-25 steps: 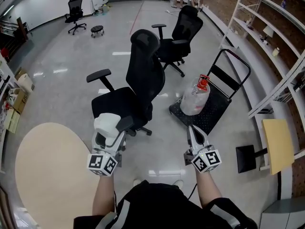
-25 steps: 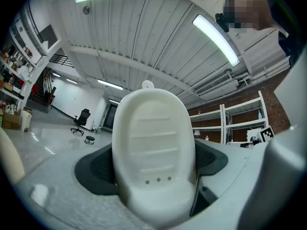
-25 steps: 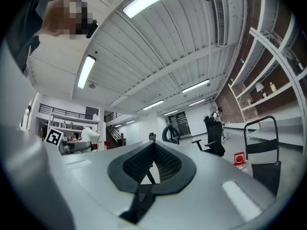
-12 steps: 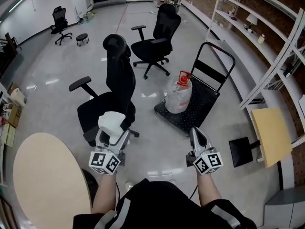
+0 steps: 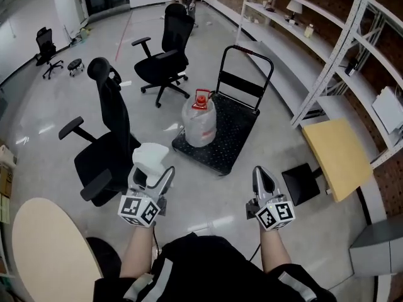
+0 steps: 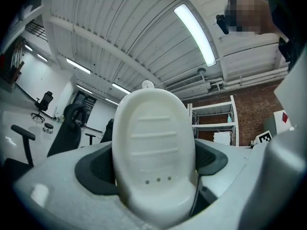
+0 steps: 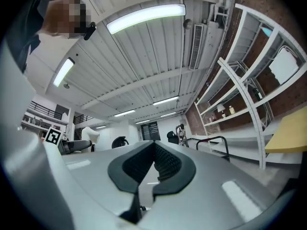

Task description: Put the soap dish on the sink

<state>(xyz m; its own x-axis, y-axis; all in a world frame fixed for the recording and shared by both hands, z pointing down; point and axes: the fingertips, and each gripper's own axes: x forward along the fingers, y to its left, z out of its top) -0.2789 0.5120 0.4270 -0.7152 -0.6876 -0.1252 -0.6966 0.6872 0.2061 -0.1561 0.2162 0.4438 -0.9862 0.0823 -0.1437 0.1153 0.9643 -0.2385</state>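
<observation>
Bright, even light is cast by ceiling tubes (image 6: 194, 34); glare is seen on the glossy floor (image 5: 208, 222); gripper-view edges are bowed and darkened.

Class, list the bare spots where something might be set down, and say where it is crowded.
Bare: the round table at lower left, the yellow desktop at right, the floor between the black chair and that desktop. Crowded: the cart with its jug.

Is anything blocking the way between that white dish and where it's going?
No sink is in view, so that cannot be judged. The soap dish sits clamped in the left gripper; an office chair and a platform cart stand ahead.
</observation>
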